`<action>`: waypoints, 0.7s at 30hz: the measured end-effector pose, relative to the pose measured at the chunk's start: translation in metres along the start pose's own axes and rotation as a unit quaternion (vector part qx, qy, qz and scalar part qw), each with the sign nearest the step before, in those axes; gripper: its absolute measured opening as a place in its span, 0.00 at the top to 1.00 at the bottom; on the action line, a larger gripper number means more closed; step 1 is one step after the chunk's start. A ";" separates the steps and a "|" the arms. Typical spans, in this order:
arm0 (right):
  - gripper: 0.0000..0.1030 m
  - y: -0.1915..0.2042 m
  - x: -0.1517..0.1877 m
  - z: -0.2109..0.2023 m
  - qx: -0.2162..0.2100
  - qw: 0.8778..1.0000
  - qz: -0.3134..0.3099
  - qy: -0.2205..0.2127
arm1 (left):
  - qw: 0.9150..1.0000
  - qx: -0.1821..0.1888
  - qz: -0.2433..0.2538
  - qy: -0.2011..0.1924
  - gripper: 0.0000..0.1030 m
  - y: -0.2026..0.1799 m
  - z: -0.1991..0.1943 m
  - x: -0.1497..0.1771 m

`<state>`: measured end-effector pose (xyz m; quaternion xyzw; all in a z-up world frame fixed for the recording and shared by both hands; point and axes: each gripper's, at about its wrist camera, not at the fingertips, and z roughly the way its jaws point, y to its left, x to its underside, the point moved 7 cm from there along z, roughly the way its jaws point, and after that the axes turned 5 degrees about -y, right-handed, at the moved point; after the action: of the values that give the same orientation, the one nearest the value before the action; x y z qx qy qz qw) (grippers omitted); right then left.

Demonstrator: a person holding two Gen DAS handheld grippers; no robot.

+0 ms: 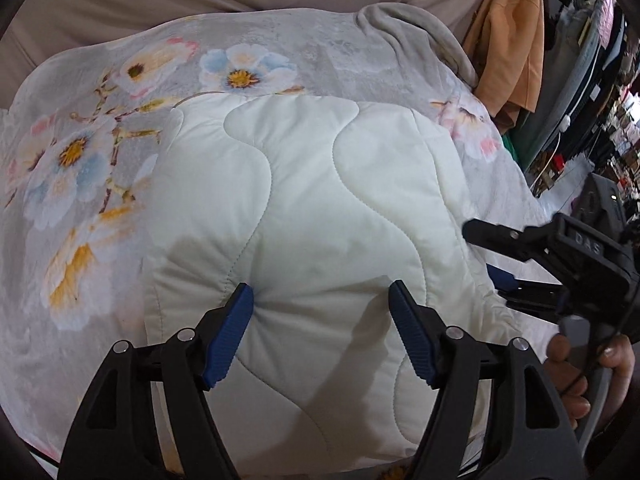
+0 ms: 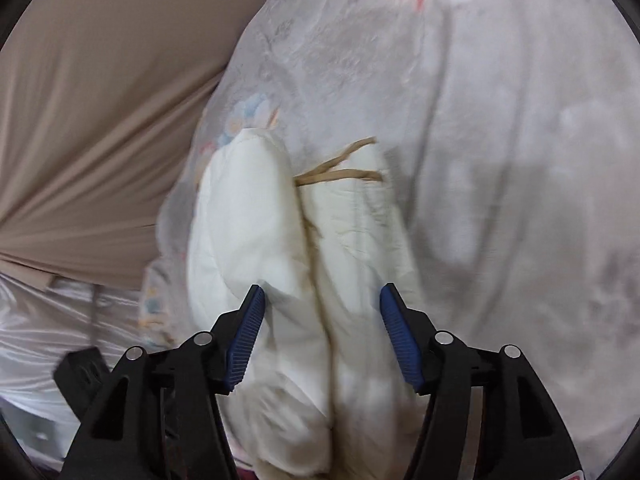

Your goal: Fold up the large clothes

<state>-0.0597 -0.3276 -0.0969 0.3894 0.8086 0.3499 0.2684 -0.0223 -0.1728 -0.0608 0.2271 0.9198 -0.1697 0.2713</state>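
A cream-white quilted garment (image 1: 304,208) lies folded on a grey floral bedspread (image 1: 80,152). My left gripper (image 1: 320,300) is open, its blue pads pressed onto the garment's near part, a pad on each side of a pucker. My right gripper (image 2: 322,300) is open, and straddles the garment's folded edge (image 2: 280,248), where two thick layers meet; that view is blurred. The right gripper also shows in the left wrist view (image 1: 486,252) at the garment's right edge, held by a hand (image 1: 580,376). Tan ties (image 2: 340,168) lie on the garment.
A beige sheet (image 2: 100,120) lies beyond the bedspread. A grey garment (image 1: 420,28) and an orange garment (image 1: 508,40) lie at the back right. Cluttered shelves (image 1: 600,120) stand on the right. White plastic (image 2: 36,340) and a black object (image 2: 80,372) are at lower left.
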 end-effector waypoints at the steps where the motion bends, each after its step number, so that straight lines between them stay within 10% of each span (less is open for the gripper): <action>1: 0.36 0.004 0.000 0.003 0.000 1.000 -0.005 0.004 | 1.000 0.000 -0.002 0.000 0.34 0.001 0.000 0.000; 8: 0.28 0.055 0.001 0.015 0.023 0.996 -0.085 0.033 | 1.000 -0.013 -0.015 -0.007 0.34 0.007 0.002 0.003; 10: 0.42 0.065 0.000 0.030 0.046 0.991 -0.120 0.040 | 1.000 -0.016 -0.024 -0.012 0.34 0.009 -0.001 0.000; 11: 0.75 0.074 -0.001 0.033 0.050 0.986 -0.154 0.041 | 0.999 -0.016 -0.031 -0.017 0.34 0.010 -0.004 -0.003; 13: 0.83 0.101 -0.004 0.025 0.023 0.979 -0.200 0.022 | 0.998 -0.008 -0.049 -0.026 0.35 0.011 -0.013 -0.010; 16: 0.85 0.128 -0.007 0.001 -0.002 0.964 -0.265 -0.024 | 0.997 0.000 -0.060 -0.045 0.34 0.009 -0.022 -0.019; 21: 0.71 0.033 -0.026 0.057 0.090 0.976 -0.197 0.014 | 0.999 -0.025 -0.034 -0.023 0.35 0.003 0.003 -0.010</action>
<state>0.0091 -0.3136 -0.1018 0.2404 0.9011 0.2217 0.2849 -0.0125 -0.1747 -0.0580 0.1849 0.9243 -0.1614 0.2921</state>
